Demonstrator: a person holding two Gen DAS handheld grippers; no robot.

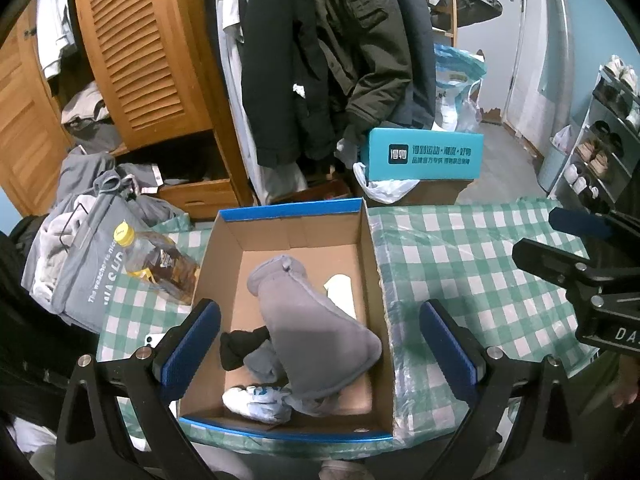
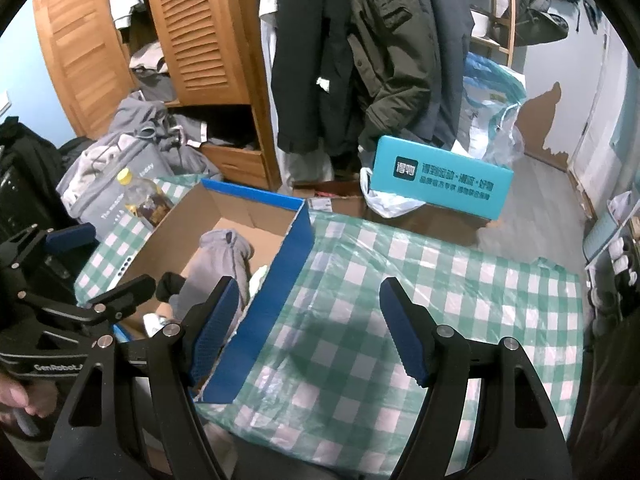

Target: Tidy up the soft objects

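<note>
An open cardboard box with blue rims [image 1: 372, 264] [image 2: 298, 240] stands on the checked tablecloth. Inside it a long grey fleece piece [image 1: 316, 328] [image 2: 218, 256] lies over a black sock [image 1: 240, 346], a smaller grey sock [image 1: 262, 362], a white-and-blue item [image 1: 258, 398] and a white item [image 1: 342, 288]. My left gripper [image 1: 320, 344] hangs open above the box, its blue pads wide on either side of the grey piece and clear of it. My right gripper [image 2: 308, 330] is open over the bare cloth right of the box, with nothing between its fingers.
A yellow-capped bottle [image 1: 154, 260] lies left of the box against a grey tote bag [image 1: 86, 268] full of clothes. Behind the table are hanging coats [image 1: 320, 60], a wooden wardrobe [image 1: 140, 48], a teal box [image 1: 424, 154] and, at the right, a shoe rack [image 1: 600, 140].
</note>
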